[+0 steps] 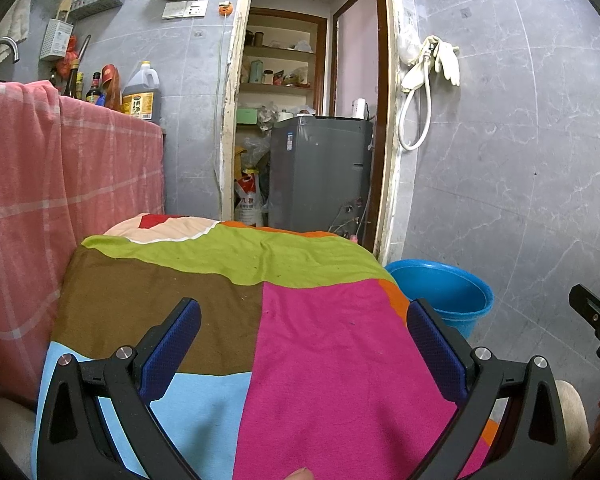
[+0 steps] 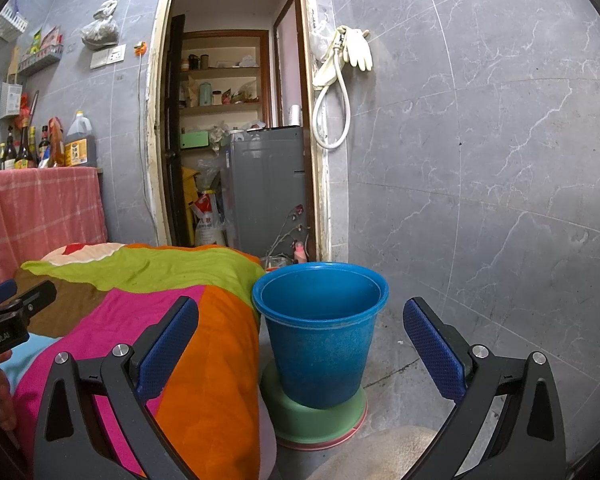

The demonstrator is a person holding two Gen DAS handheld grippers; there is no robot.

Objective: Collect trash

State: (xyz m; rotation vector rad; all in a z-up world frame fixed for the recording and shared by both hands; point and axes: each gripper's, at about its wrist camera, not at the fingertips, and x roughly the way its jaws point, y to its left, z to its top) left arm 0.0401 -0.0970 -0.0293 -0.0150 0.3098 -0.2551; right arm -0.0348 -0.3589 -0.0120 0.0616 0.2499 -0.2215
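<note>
A blue plastic bucket (image 2: pixel 320 332) stands on the floor to the right of a table covered by a patchwork cloth (image 1: pixel 300 340); its rim shows in the left wrist view (image 1: pixel 444 284). It sits on stacked green and pink basins (image 2: pixel 320 420). My left gripper (image 1: pixel 304 340) is open and empty above the cloth. My right gripper (image 2: pixel 300 340) is open and empty, facing the bucket from close by. No trash shows on the cloth in either view. The left gripper also shows at the left edge of the right wrist view (image 2: pixel 16 296).
A pink checked cloth (image 1: pixel 60 168) drapes a counter on the left with bottles and an oil jug (image 1: pixel 142 94). A doorway holds a grey washing machine (image 1: pixel 320 172) and shelves. Grey tiled wall (image 2: pixel 480 160) on the right, with gloves and a hose (image 2: pixel 340 80) hanging.
</note>
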